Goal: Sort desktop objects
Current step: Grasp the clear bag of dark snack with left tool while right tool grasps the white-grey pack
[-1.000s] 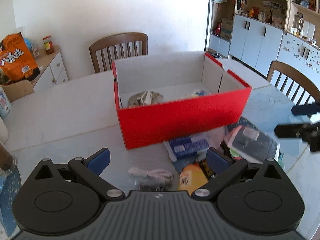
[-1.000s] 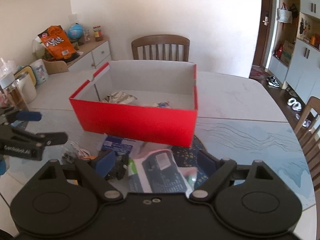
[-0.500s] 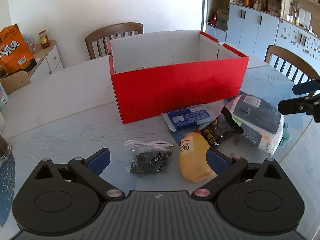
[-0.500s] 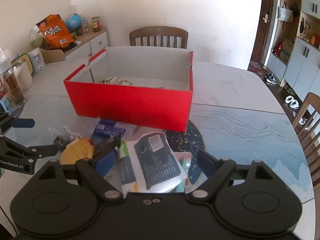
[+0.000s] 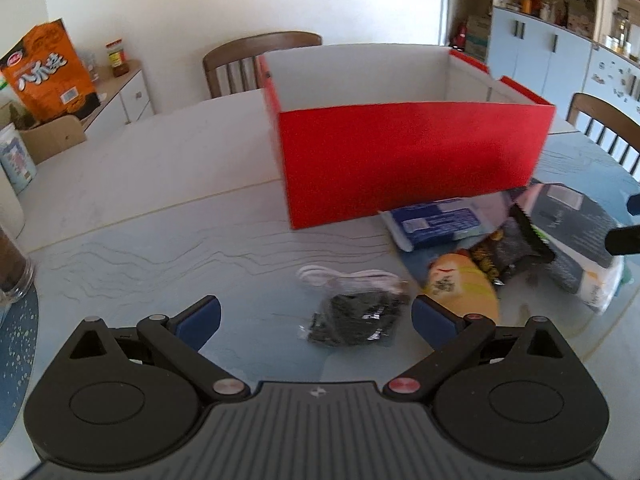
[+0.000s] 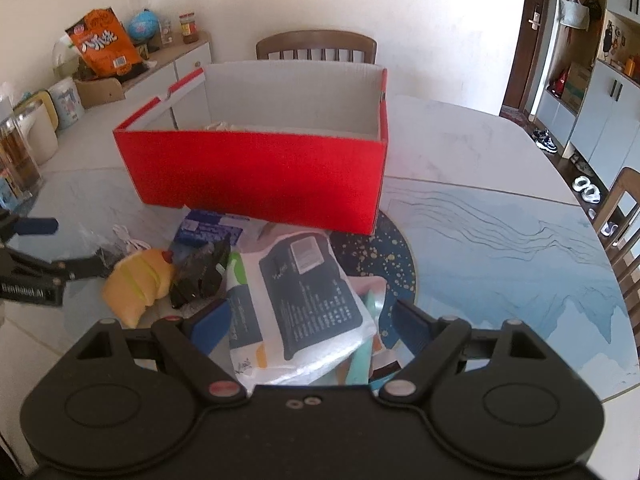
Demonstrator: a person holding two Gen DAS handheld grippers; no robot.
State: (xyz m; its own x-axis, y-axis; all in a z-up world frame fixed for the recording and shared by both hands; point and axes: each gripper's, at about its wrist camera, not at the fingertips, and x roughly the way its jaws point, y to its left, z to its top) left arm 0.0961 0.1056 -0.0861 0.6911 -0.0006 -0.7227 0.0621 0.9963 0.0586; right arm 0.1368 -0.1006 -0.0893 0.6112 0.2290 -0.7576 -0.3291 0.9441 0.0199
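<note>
A red box (image 5: 412, 156) (image 6: 260, 176) with a white inside stands on the table. In front of it lie a clear bag of black items with a white cable (image 5: 356, 308), a yellow packet (image 5: 460, 292) (image 6: 136, 280), a dark snack packet (image 5: 508, 248) (image 6: 200, 272), a blue packet (image 5: 436, 224) (image 6: 212, 228) and a large white pack with a dark label (image 6: 304, 292) (image 5: 576, 236). My left gripper (image 5: 316, 316) is open, just short of the clear bag. My right gripper (image 6: 308, 320) is open, its fingers either side of the white pack's near end.
Wooden chairs (image 5: 260, 60) (image 5: 608, 124) stand around the table. A side cabinet (image 6: 176, 60) at the left holds an orange snack bag (image 6: 104, 44). Jars and containers (image 6: 20, 148) stand at the table's left edge. Grey cupboards (image 5: 552, 60) are at the right.
Both grippers have drawn back from the box and dropped lower toward the table. The items in front of the box now lie ahead of the fingers. Both stayed open.
</note>
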